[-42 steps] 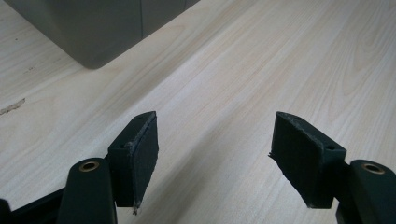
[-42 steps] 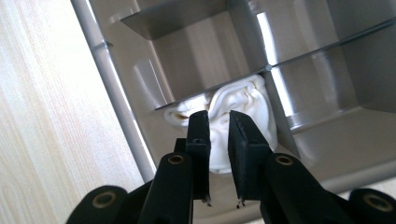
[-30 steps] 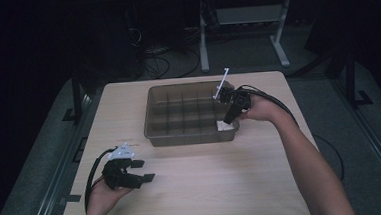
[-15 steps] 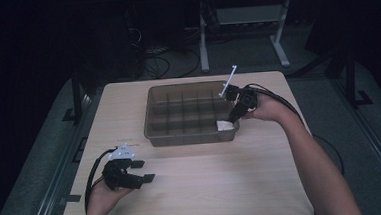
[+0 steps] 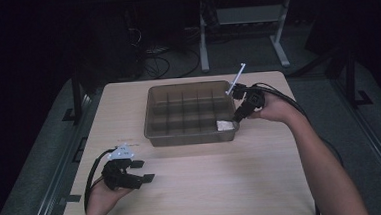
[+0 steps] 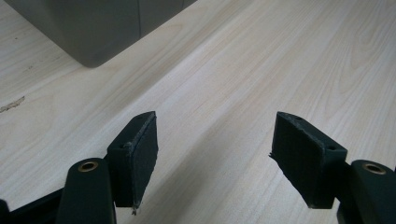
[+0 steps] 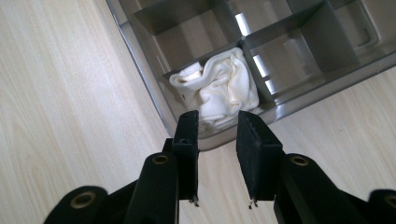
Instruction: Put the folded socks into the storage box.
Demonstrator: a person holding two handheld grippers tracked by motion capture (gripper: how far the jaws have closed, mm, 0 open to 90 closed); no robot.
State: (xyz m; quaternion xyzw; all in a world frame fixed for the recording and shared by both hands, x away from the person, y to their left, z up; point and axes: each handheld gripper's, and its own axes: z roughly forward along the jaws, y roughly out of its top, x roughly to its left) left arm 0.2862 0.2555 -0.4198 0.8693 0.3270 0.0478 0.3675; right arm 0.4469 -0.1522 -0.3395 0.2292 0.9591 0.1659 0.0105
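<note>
A grey divided tray sits on the far middle of the pale wooden desk, and a crumpled white cloth lies bunched in one corner compartment of it, the near right one as the high view shows it. The right claw hangs just over that corner, at the tray's right end, tilted down toward the cloth. In the right gripper view its two black jaws stand a little apart with nothing between them; they have just been opening, and the cloth rests free in its compartment beyond their tips, not pinched. The cloth fills most of its cell and folds up against the dividers, while the neighbouring compartments look bare. A thin white rod rises from the back of the right gripper. The left claw lies low over the near left part of the desk, well apart from the tray, held in the person's left hand. In the left gripper view its jaws are spread wide over bare wood, pinching nothing, with a corner of the tray showing farther off at the upper left.
</note>
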